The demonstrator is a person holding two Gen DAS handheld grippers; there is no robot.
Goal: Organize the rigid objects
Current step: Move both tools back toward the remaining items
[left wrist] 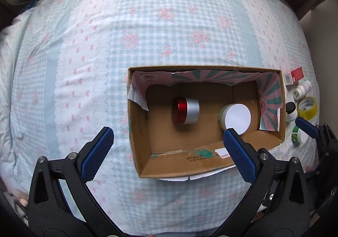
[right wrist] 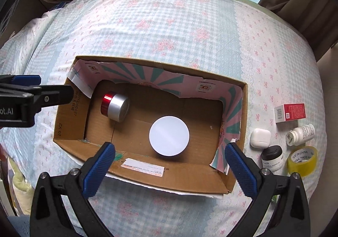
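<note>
An open cardboard box (left wrist: pixel 190 165) (right wrist: pixel 190 182) sits on a bed with a checked, flowered cover. Inside it, a red and silver jar (left wrist: pixel 186 111) (right wrist: pixel 116 108) lies on its side at the left. A white-lidded jar (left wrist: pixel 237 118) (right wrist: pixel 169 135) stands upright to the right of it. My left gripper (left wrist: pixel 168 138) hangs open above the box's left part with nothing between its blue pads. My right gripper (right wrist: pixel 170 150) is open too, straddling the air above the white-lidded jar without touching it. The left gripper's finger (right wrist: pixel 31 93) shows at the left edge of the right wrist view.
To the right of the box lie a red and white carton (right wrist: pixel 290 113), a white bottle (right wrist: pixel 301 134), a white earbud case (right wrist: pixel 260 138), a black-lidded jar (right wrist: pixel 272 157) and a yellow tape roll (right wrist: pixel 302 159). A green and white jar (left wrist: pixel 299 134) lies nearer. Curtains hang behind the bed.
</note>
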